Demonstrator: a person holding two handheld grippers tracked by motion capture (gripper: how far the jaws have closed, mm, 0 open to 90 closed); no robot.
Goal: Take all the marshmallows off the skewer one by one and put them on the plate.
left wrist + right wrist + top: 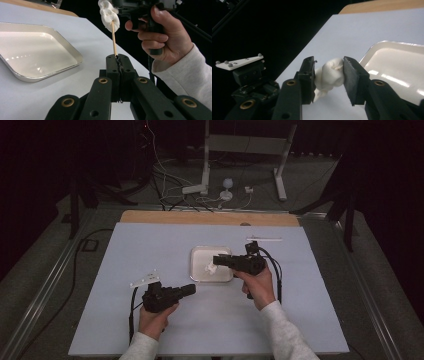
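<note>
My left gripper (192,289) (119,60) is shut on the lower end of a thin wooden skewer (114,37) that stands upright. Soft white marshmallow pieces (108,13) (211,268) sit on the skewer's top. My right gripper (216,260) (329,67) comes in from the right, and both its pads press on the top marshmallow (330,73). This happens just over the near left part of a shallow white tray (192,265) (62,68) (397,65), which looks bare inside. The left gripper's body (249,75) lies below in the right gripper view.
The table wears a pale blue-white cover (150,330), with a wooden strip (210,217) along its far edge. A thin white bar (264,239) lies beyond the tray on the right. Stand legs and cables (200,190) crowd the floor behind the table.
</note>
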